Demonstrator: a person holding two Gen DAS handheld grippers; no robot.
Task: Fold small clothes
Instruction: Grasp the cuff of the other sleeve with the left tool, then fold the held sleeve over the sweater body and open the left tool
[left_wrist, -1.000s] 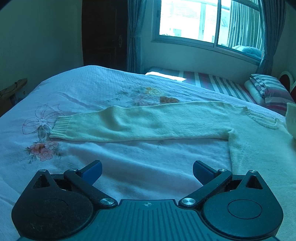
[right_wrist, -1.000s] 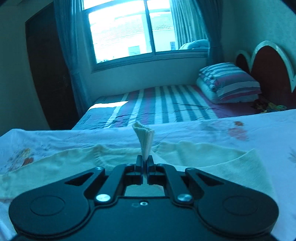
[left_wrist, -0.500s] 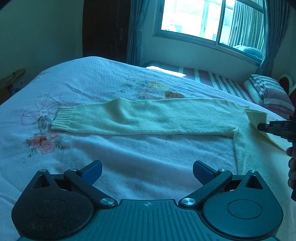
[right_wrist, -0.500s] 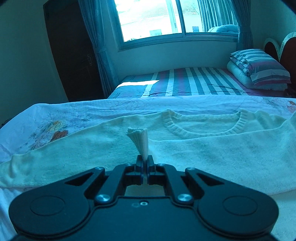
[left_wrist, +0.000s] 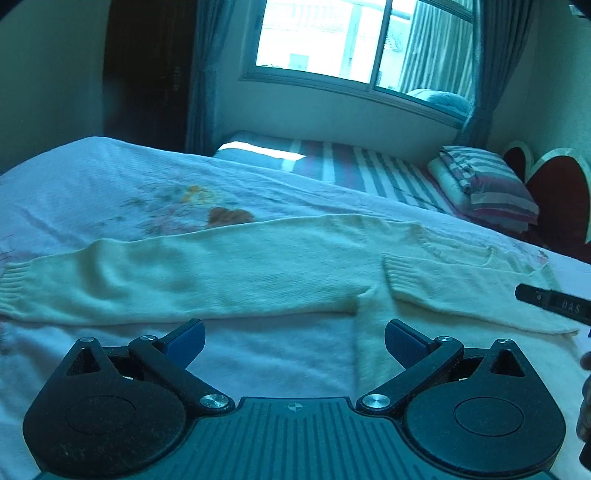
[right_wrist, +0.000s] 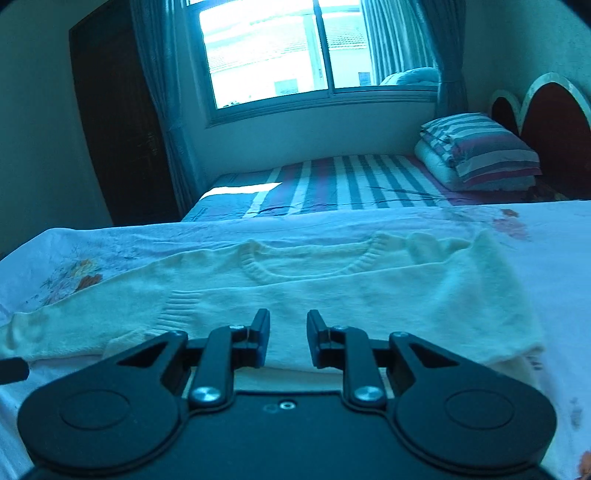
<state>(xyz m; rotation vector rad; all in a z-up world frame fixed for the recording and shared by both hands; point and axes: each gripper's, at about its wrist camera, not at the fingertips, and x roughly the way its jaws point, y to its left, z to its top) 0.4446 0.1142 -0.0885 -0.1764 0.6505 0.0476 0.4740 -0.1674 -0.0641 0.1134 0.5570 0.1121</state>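
Note:
A cream knit sweater (left_wrist: 258, 266) lies flat on the white floral bedspread (left_wrist: 92, 184). Its left sleeve stretches out to the left. Its right sleeve (left_wrist: 461, 288) lies folded across the chest, ribbed cuff (right_wrist: 177, 310) towards the middle. My left gripper (left_wrist: 293, 336) is open and empty, just above the bedspread near the sweater's left armpit. My right gripper (right_wrist: 288, 332) is open and empty, low over the folded sleeve (right_wrist: 369, 295); its finger shows at the right edge of the left wrist view (left_wrist: 550, 301).
A second bed with a striped sheet (right_wrist: 351, 181) lies beyond, with folded striped bedding (right_wrist: 480, 151) by a dark red headboard (right_wrist: 554, 129). A window (right_wrist: 295, 51) and curtains are behind; a dark door (right_wrist: 118, 122) is at left.
My right gripper carried the right sleeve's cuff leftwards across the sweater, then opened and let it go; the sleeve now lies folded over the chest. My left gripper stayed open and moved right, closer to the sweater.

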